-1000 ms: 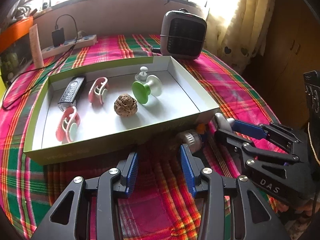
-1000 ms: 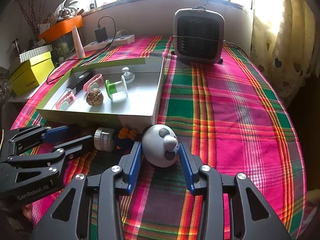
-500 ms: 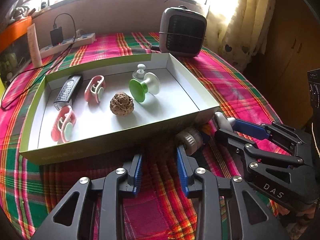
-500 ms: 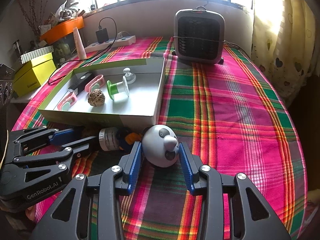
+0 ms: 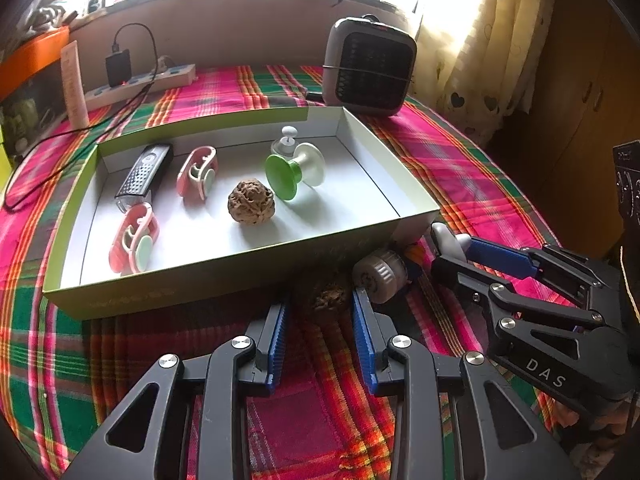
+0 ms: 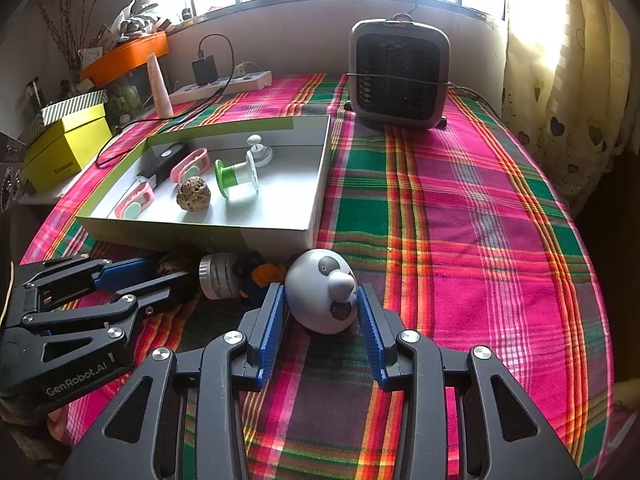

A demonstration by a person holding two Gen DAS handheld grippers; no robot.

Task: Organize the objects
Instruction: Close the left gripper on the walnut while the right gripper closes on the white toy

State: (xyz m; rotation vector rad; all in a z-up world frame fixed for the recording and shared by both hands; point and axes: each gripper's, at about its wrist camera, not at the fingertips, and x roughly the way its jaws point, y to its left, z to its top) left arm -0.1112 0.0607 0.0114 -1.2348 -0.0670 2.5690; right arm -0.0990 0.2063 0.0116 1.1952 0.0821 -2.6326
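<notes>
A green-and-white box (image 5: pixel 224 276) (image 6: pixel 280 236) holds a walnut (image 5: pixel 251 206), a green-and-white spool (image 5: pixel 295 171), two pink clips (image 5: pixel 134 239) and a black remote (image 5: pixel 145 175). In front of it lie a second walnut (image 5: pixel 329 295), a silver-capped jar (image 5: pixel 379 274) (image 6: pixel 218 275), an orange-and-dark toy (image 6: pixel 260 274) and a grey panda-face egg (image 6: pixel 323 295). My left gripper (image 5: pixel 318 312) is open with the loose walnut between its fingertips. My right gripper (image 6: pixel 322 312) is open around the egg, its pads close to both sides.
A grey fan heater (image 6: pixel 398 76) stands at the back of the plaid tablecloth. A power strip with charger (image 6: pixel 224 80) and a pink tube (image 6: pixel 158 86) lie at back left. Yellow boxes (image 6: pixel 66 146) sit off the table's left edge. A curtain (image 6: pixel 560 60) hangs right.
My left gripper has moved forward and right, so the loose walnut now sits between its fingertips. My right gripper has stayed around the egg.
</notes>
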